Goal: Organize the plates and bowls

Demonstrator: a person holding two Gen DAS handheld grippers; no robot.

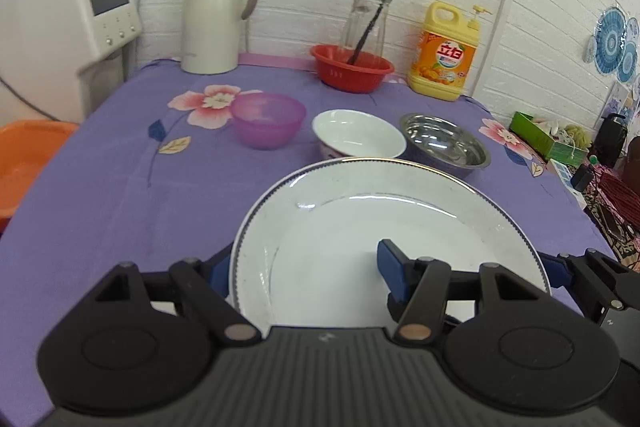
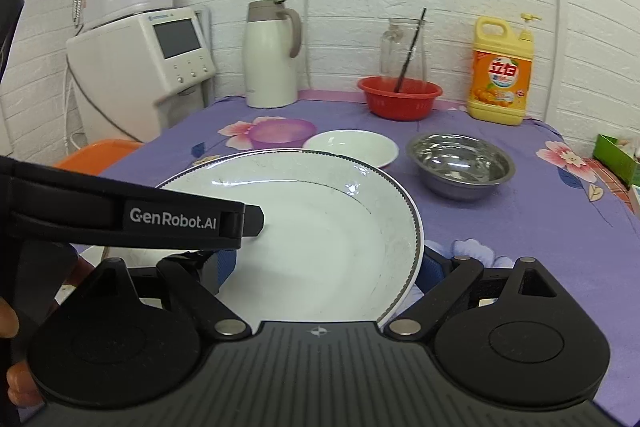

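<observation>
A large white plate (image 1: 380, 227) with a dark rim is held over the purple tablecloth. My left gripper (image 1: 304, 275) is shut on its left rim, one finger under and one blue pad (image 1: 390, 267) on top. My right gripper (image 2: 328, 267) is shut on the plate's (image 2: 320, 227) right rim, the left gripper's body crossing in front. Behind the plate stand a purple bowl (image 1: 267, 119), a white bowl (image 1: 358, 135) and a steel bowl (image 1: 446, 143); they also show in the right wrist view: purple bowl (image 2: 282, 133), white bowl (image 2: 352, 145), steel bowl (image 2: 460, 161).
At the back by the wall stand a white thermos jug (image 1: 216, 15), a red basket (image 1: 352, 67) with a glass jar, and a yellow detergent bottle (image 1: 446, 55). A white appliance (image 1: 68, 27) and an orange tub (image 1: 28, 163) are left of the table. Clutter lies off the right edge.
</observation>
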